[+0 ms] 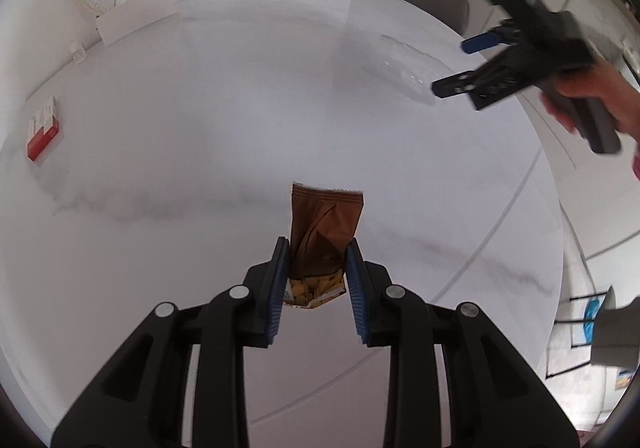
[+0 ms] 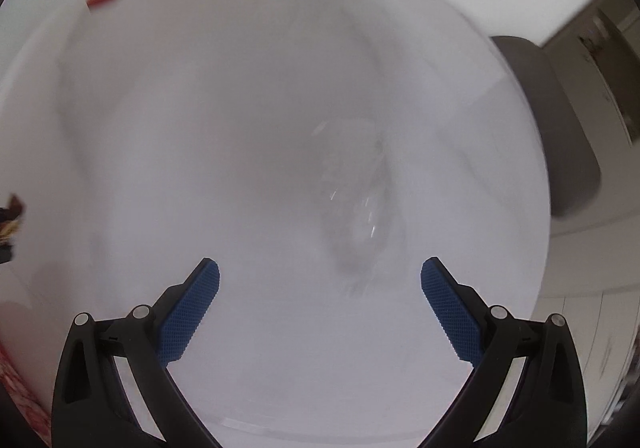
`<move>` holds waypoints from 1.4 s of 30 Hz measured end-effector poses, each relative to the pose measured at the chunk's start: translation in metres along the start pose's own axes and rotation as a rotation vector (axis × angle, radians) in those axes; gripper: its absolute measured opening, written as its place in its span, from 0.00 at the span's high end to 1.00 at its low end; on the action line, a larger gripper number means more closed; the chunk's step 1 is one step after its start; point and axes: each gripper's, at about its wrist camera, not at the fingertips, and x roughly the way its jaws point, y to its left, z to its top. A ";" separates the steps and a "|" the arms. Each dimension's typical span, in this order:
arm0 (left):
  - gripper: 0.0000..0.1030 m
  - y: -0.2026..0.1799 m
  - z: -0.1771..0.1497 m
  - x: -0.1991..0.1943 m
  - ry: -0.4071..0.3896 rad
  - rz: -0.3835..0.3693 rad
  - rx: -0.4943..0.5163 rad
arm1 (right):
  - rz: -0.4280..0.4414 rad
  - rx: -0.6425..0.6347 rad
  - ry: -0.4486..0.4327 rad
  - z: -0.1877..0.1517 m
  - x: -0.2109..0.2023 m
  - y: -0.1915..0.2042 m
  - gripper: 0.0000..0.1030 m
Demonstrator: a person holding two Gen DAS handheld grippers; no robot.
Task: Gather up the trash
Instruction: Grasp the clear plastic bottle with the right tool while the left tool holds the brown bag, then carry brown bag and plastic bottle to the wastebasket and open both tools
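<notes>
L gripper [image 1: 316,248] clamped; R gripper [image 2: 320,272] spread.

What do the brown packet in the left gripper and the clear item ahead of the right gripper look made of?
Brown packet: seemingly glossy foil or plastic film, going by its creases, sheen and serrated top edge. Clear item: probably thin transparent plastic, given glints and see-through body; motion blur leaves it uncertain.

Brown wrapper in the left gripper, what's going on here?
A person with two handheld grippers is clearing trash off a white marble table. The left gripper is shut on a brown snack wrapper, pinched between its blue pads. The right gripper is open and empty, above a crumpled clear plastic wrapper that lies on the table; that view is blurred. A red and white box sits near the table's far edge.
</notes>
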 end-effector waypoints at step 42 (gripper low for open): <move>0.73 -0.075 -0.058 -0.081 -0.035 -0.122 0.150 | 0.074 0.420 -0.176 -0.188 -0.169 0.104 0.39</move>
